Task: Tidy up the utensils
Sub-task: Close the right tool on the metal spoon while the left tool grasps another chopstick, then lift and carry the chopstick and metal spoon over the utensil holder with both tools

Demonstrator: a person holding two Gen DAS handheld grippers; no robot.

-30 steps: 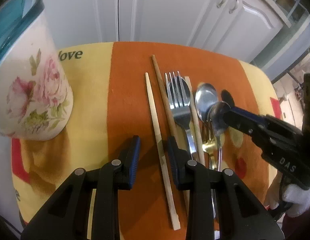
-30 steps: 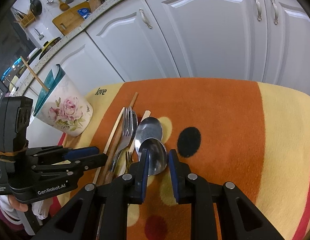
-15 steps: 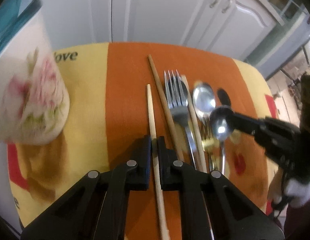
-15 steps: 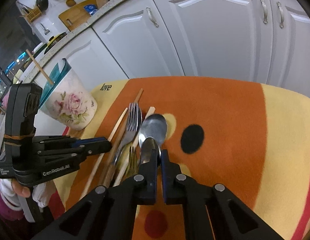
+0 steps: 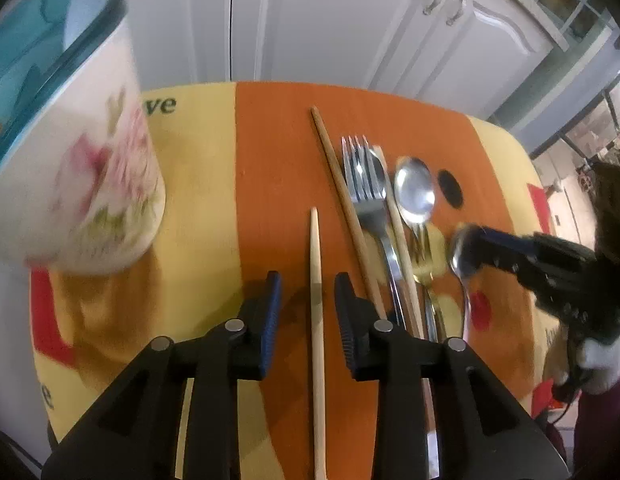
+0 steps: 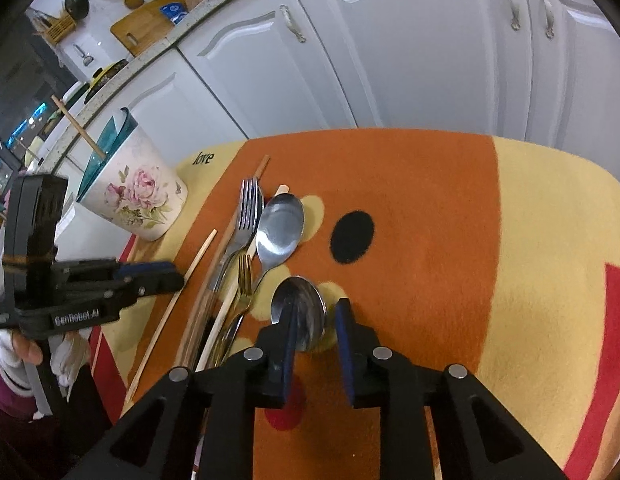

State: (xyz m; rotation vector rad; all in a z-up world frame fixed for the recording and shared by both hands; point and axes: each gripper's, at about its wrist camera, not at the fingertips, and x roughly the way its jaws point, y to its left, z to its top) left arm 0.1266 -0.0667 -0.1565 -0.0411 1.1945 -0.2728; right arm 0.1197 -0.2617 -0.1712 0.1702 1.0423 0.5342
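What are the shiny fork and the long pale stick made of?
The silver fork looks like polished metal, probably stainless steel: it mirrors the light. The pale chopstick looks like bare wood or bamboo: matte, tan, no shine.

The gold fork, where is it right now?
In the right wrist view, the gold fork lies left of the right claw, between the two spoons and beside the silver fork.

Both grippers' fingers (image 5: 269, 312) apart

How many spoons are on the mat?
2: one spoon lies beside the silver fork; a nearer spoon sits between the open jaws of the right gripper. Overlapping handles could hide more.
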